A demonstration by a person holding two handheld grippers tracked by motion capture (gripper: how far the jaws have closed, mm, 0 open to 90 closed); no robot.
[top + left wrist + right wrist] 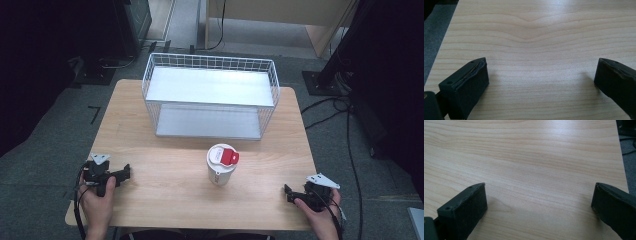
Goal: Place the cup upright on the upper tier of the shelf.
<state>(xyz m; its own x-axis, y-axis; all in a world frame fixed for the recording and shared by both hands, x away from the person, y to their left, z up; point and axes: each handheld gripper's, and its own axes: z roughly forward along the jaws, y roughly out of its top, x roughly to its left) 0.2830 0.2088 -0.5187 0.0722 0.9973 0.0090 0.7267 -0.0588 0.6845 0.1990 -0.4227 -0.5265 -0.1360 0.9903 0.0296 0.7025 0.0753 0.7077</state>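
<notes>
A white tumbler (221,166) with a red flip lid stands upright near the middle of the wooden table (165,170). My left gripper (125,172) rests at the table's front left, well apart from the tumbler. In the left gripper view my left gripper (541,75) is open, its jaws wide apart over bare wood. My right gripper (288,192) sits at the front right corner, held in a hand. The right gripper view shows my right gripper (539,195) open too, with nothing between its jaws.
A white wire basket rack (210,95) with two flat shelves stands at the back middle of the table. Cables (330,112) and black stands lie on the grey floor to the right. The table's right edge (622,162) is close to my right gripper.
</notes>
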